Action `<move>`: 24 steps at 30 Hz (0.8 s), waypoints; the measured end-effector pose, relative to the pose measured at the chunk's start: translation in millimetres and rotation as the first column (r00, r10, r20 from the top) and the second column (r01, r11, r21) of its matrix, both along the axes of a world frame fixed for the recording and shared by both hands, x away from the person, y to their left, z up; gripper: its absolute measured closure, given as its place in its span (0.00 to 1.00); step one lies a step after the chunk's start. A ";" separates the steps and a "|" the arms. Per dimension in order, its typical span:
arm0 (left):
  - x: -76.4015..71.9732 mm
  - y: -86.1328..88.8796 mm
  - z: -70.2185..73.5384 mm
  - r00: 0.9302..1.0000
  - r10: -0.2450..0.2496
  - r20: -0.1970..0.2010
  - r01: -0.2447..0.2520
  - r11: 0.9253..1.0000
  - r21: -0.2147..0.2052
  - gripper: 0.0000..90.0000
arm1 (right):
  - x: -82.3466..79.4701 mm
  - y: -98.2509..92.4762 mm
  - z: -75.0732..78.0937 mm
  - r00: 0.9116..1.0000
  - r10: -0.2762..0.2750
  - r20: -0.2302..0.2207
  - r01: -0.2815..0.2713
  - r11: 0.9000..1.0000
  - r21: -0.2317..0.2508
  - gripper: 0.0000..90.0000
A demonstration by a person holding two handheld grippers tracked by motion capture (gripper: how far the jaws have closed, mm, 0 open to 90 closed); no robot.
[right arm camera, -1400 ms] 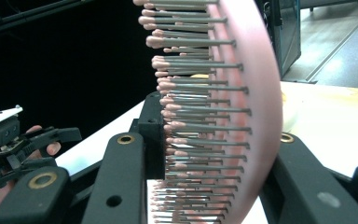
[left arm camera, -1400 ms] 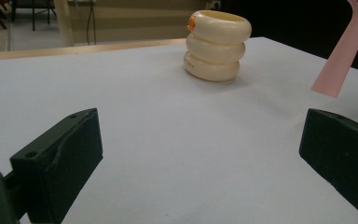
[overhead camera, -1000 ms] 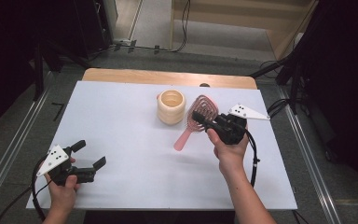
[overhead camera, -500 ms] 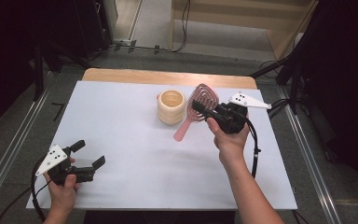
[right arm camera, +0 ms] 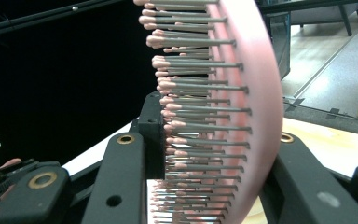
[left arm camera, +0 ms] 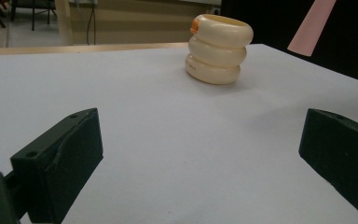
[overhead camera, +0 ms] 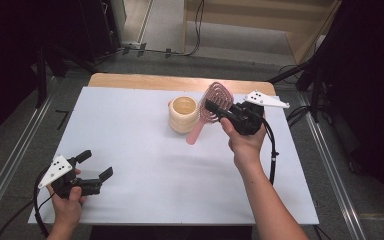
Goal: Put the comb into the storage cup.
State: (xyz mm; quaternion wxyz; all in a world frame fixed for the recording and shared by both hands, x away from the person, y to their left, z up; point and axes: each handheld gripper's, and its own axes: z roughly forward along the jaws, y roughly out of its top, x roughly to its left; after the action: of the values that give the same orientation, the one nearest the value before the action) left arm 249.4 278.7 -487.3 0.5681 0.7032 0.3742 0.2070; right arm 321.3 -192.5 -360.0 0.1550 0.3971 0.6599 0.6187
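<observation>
A pink hairbrush [overhead camera: 216,100] hangs in the air at the back right of the white table [overhead camera: 145,170], handle [overhead camera: 196,134] slanting down toward me. My right gripper [overhead camera: 211,107] is shut on its bristled head [right arm camera: 247,102], one jaw on the bristles and one on the back. Just left of the brush stands a cream ribbed cup [overhead camera: 183,114], open at the top. From the left gripper view the cup [left arm camera: 219,49] stands far ahead, with the pink handle tip [left arm camera: 312,25] above the table. My left gripper [overhead camera: 98,163] rests at the front left, open, nothing between its pads [left arm camera: 63,158].
A wooden strip [overhead camera: 130,81] runs along the table's far edge. Metal rails [overhead camera: 325,165] flank the table on both sides. Cables lie on the floor behind. A broad bare stretch of table lies between the two grippers.
My right gripper has risen and moved toward the far side with the brush, lifting its handle off the table beside the cup. The left gripper has stayed put.
</observation>
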 end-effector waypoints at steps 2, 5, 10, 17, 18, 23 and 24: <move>0.0 -0.1 -0.1 1.000 0.001 0.000 -0.001 1.000 0.000 0.00 | 2.0 0.4 1.4 1.000 -0.003 0.001 0.003 1.000 -0.002 0.69; -0.3 -0.4 0.0 1.000 0.000 -0.002 0.000 1.000 0.000 0.00 | 5.2 0.6 3.7 1.000 -0.006 0.005 0.006 1.000 0.003 0.69; -0.4 -0.2 0.0 1.000 0.000 0.002 0.000 1.000 0.002 0.00 | 10.4 1.4 7.6 1.000 -0.011 0.009 0.011 1.000 0.003 0.69; -0.1 -0.4 -0.2 1.000 0.000 -0.004 0.000 1.000 0.003 0.00 | 17.1 3.4 12.7 1.000 -0.014 0.021 0.014 1.000 -0.003 0.69; -0.1 -0.5 -0.2 1.000 0.000 -0.004 0.000 1.000 0.004 0.00 | 18.0 3.9 13.3 1.000 -0.014 0.020 0.014 1.000 -0.002 0.69; -0.7 -0.2 0.0 1.000 0.004 0.004 -0.004 1.000 0.006 0.00 | 23.3 4.0 15.3 1.000 -0.023 0.021 0.023 1.000 0.003 0.69; -1.1 -0.3 0.1 1.000 0.006 0.006 -0.006 1.000 0.007 0.02 | 25.2 4.6 16.9 0.999 -0.027 0.023 0.027 1.000 0.005 0.69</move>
State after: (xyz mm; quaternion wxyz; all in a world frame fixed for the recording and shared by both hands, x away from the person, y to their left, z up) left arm 248.3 278.4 -487.2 0.5660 0.7035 0.3739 0.2121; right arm 346.5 -187.8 -343.0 0.1700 0.3993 0.6513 0.6225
